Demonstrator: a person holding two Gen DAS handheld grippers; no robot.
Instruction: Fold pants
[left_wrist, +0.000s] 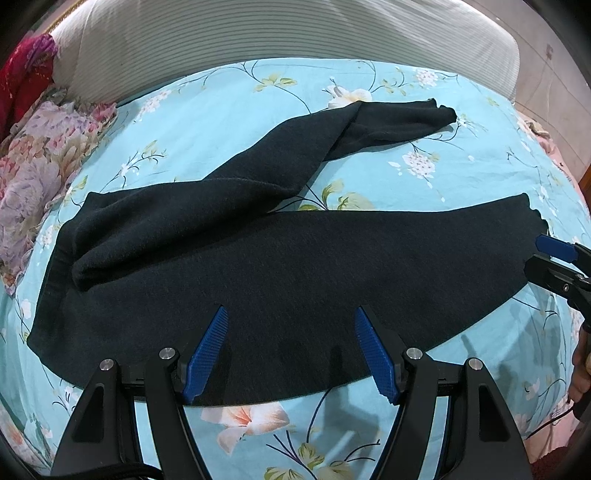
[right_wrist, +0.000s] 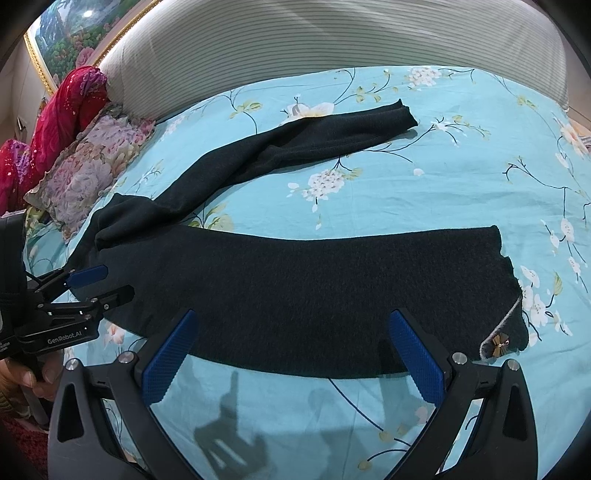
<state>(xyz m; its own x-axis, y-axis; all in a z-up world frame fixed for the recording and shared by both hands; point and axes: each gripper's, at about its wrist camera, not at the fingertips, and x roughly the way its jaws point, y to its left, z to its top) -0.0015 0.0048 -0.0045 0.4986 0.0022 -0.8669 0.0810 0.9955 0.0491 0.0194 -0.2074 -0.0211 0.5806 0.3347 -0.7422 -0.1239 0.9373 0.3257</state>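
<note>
A bed fills both views, spread with a turquoise floral bedsheet and backed by a ribbed beige headboard; a flowered pillow lies at the far left corner with a red sequined cloth heaped beside it, and a gilt-framed landscape picture hangs on the wall behind. The dark knit pants lie flat across the sheet, waist toward the pillow side and legs running off to the right: the near leg is stretched out straight along the front edge of the bed, while the far leg splays away toward the headboard, its upper part slightly twisted and rumpled. A small bow ornament with a pale trim sits at the hem of the near leg. By the look of it, no fold has been made yet; the legs still need bringing together before the length can be doubled over, so the job appears to be at its very start. The left gripper hovers over the near edge of the pants toward the waist end, jaws spread wide and holding nothing. The right gripper hangs likewise over the near leg closer to the hem, jaws also wide apart and empty. The only legible writing is "GenRobot.AI" on the left gripper's body, seen from the right wrist camera.
</note>
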